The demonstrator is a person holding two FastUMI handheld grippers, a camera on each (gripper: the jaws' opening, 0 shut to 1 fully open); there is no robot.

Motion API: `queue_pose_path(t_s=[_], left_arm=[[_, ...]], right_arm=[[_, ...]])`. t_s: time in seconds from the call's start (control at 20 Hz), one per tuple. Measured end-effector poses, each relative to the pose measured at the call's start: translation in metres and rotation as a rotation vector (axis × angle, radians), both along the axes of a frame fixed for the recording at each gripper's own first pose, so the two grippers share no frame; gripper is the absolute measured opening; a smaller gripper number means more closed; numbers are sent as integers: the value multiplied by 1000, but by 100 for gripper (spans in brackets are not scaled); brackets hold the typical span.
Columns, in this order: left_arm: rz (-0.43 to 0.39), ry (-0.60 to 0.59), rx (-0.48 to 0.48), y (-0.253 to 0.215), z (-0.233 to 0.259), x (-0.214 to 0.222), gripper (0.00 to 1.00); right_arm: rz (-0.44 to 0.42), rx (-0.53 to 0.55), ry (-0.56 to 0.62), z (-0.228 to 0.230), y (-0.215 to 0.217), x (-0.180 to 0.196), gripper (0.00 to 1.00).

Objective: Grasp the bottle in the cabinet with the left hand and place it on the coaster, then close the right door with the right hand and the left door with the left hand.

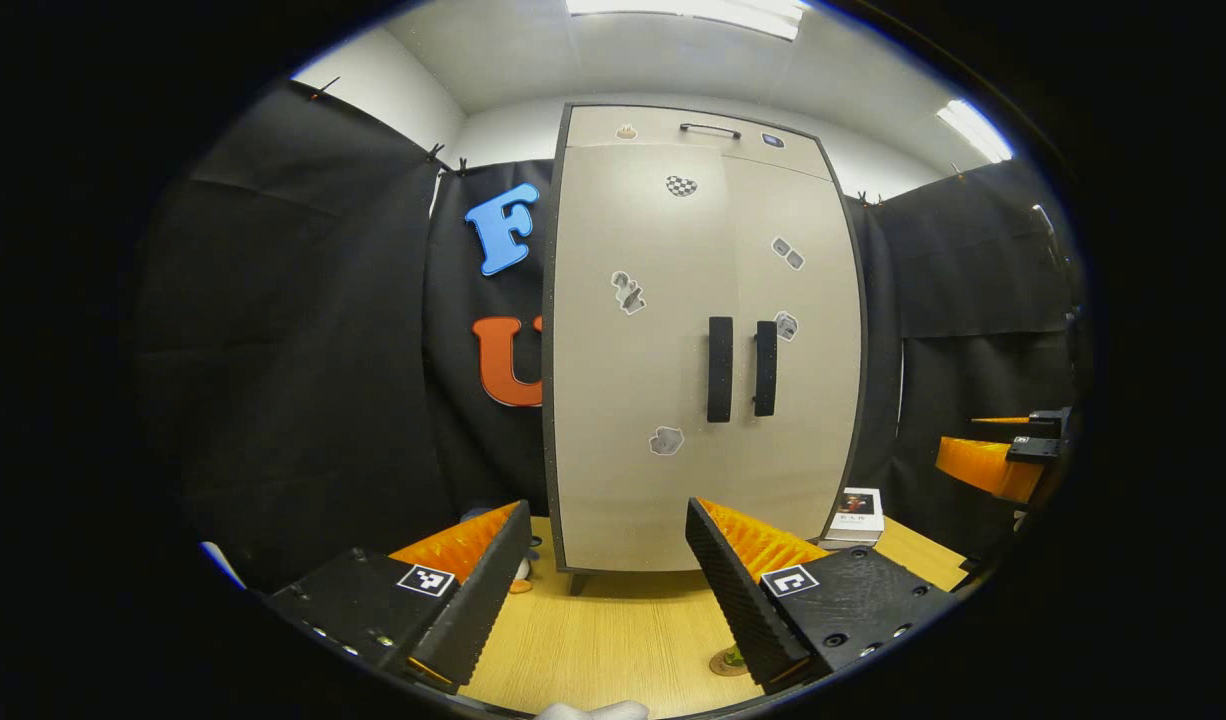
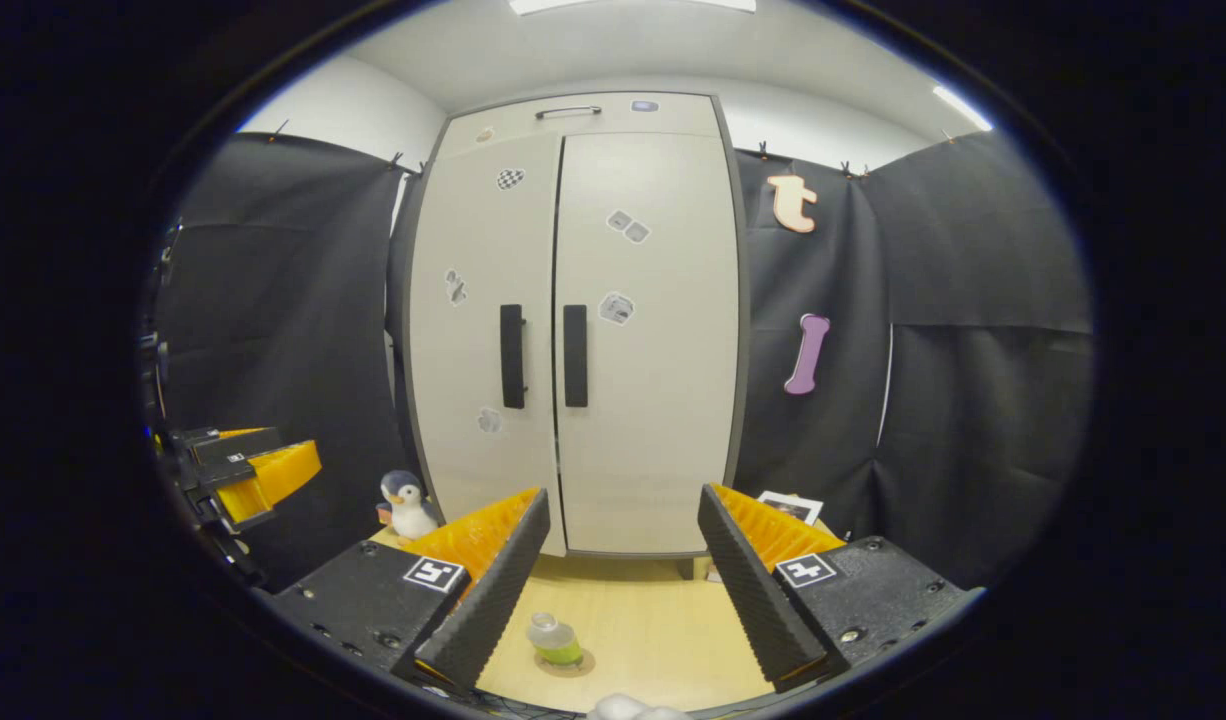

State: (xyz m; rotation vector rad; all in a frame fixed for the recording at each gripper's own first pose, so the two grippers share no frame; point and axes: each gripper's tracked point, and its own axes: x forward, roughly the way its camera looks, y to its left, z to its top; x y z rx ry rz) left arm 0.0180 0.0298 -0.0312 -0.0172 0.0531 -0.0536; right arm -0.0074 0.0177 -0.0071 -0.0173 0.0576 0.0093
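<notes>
The beige cabinet (image 1: 703, 340) (image 2: 573, 340) stands on the wooden table with both doors shut, their two dark handles (image 2: 543, 355) side by side. A small clear bottle (image 2: 554, 639) with green liquid stands upright on a round coaster (image 2: 565, 663) in front of the cabinet. In the left gripper view the coaster's edge (image 1: 725, 662) peeks out beside the right finger. My left gripper (image 1: 606, 590) is open and holds nothing, a short way back from the left door. My right gripper (image 2: 623, 590) is open too, facing the doors, with the bottle low between its fingers but not touched.
A toy penguin (image 2: 409, 505) sits at the cabinet's left foot. A small book or card (image 1: 857, 512) (image 2: 791, 507) lies at its right foot. The other gripper shows at the edge of each view (image 1: 1003, 455) (image 2: 238, 470). Black cloth walls close in both sides.
</notes>
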Motion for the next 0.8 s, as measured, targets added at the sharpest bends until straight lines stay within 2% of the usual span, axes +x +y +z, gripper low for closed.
queue_pose_path(t_s=[0.1, 0.15, 0.3, 0.35, 0.4, 0.45, 0.5, 0.55, 0.8], left_arm=[[0, -1, -4, 1, 0, 1, 95], [0, -1, -8, 1, 0, 0, 95], [1, 2, -2, 3, -1, 2, 95], [0, 3, -2, 3, -1, 2, 95], [0, 3, -3, 3, -1, 2, 91], [0, 4, -3, 4, -2, 2, 95], [2, 3, -2, 4, -2, 2, 95], [2, 2, -2, 5, -2, 3, 95], [4, 3, -3, 5, -2, 4, 95]], right_arm=[[0, -1, -1, 0, 1, 1, 94], [0, -1, 0, 0, 2, 2, 98], [3, -1, 2, 0, 4, 3, 98], [5, -2, 3, 0, 4, 4, 94], [6, -2, 2, -1, 5, 3, 94], [5, -4, 2, 0, 5, 4, 98], [7, -5, 2, 1, 6, 5, 94], [7, -5, 2, 0, 6, 5, 98], [9, -8, 4, 0, 7, 4, 94]])
